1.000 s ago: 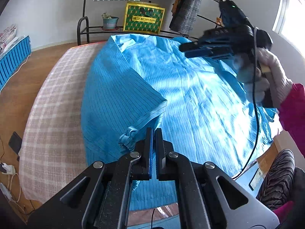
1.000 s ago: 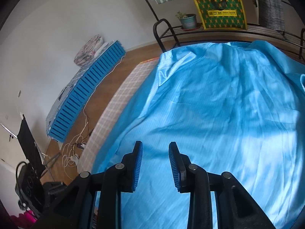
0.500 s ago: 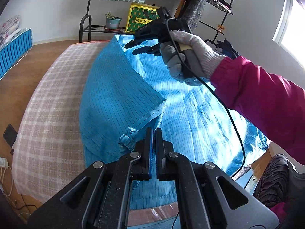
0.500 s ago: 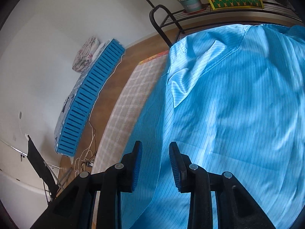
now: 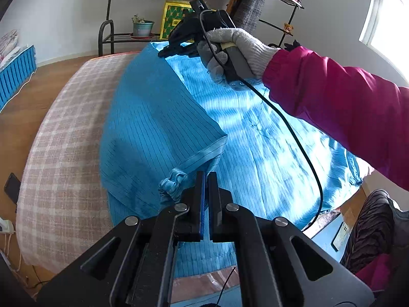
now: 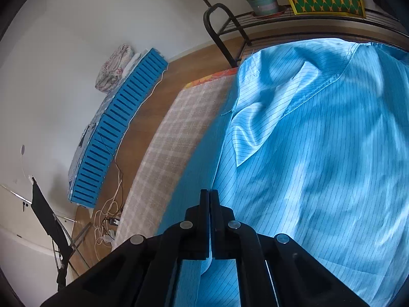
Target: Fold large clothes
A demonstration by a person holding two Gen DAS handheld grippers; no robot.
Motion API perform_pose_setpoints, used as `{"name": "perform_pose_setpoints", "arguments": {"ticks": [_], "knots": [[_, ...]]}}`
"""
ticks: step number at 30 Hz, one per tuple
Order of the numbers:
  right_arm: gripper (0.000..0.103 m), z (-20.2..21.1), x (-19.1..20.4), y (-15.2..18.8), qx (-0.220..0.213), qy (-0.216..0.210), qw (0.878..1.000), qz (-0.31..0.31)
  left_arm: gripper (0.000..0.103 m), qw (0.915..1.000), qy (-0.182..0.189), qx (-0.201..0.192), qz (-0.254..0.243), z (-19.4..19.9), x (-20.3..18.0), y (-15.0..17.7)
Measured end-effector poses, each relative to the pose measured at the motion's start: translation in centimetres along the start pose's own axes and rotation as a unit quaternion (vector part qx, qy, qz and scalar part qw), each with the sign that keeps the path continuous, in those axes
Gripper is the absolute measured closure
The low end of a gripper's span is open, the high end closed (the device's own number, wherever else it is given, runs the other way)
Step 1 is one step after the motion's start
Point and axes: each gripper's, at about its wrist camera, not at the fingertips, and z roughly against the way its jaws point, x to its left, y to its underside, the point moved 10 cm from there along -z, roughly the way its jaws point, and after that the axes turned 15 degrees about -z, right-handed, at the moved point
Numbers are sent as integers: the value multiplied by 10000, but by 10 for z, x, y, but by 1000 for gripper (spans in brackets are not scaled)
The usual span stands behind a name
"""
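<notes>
1. A blue pinstriped garment (image 5: pixel 158 117) lies spread over the checked bed cover (image 5: pixel 64 138), one sleeve folded inward;
2. The right gripper (image 6: pixel 209 194), in a gloved hand (image 5: pixel 230 48), has just been closing; its jaws now meet on the fabric near the collar;
3. The left gripper (image 5: pixel 205 176) has jaws closed, pinching the gathered cuff (image 5: pixel 171 184).

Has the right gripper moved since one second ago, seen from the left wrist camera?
Yes. The right gripper went left and away, toward the yellow-green bag; its jaws just closed.
</notes>
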Motion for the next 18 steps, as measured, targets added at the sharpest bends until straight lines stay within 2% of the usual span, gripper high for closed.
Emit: {"name": "perform_pose_setpoints", "arguments": {"ticks": [7,12,15,18], "knots": [[103,56,-35,8,-390,99,9990,-176,103,9993,139,151,-313,-3,-20,9],[103,108,-84,37,-663,220,9961,-533,103,9972,234,283,-658,-2,-38,18],[103,123,-112,64,-658,219,9940,-842,103,9958,235,362,-803,0,-45,25],[103,117,-123,89,-441,176,9938,-1004,103,9949,219,433,-884,3,-49,31]]}}
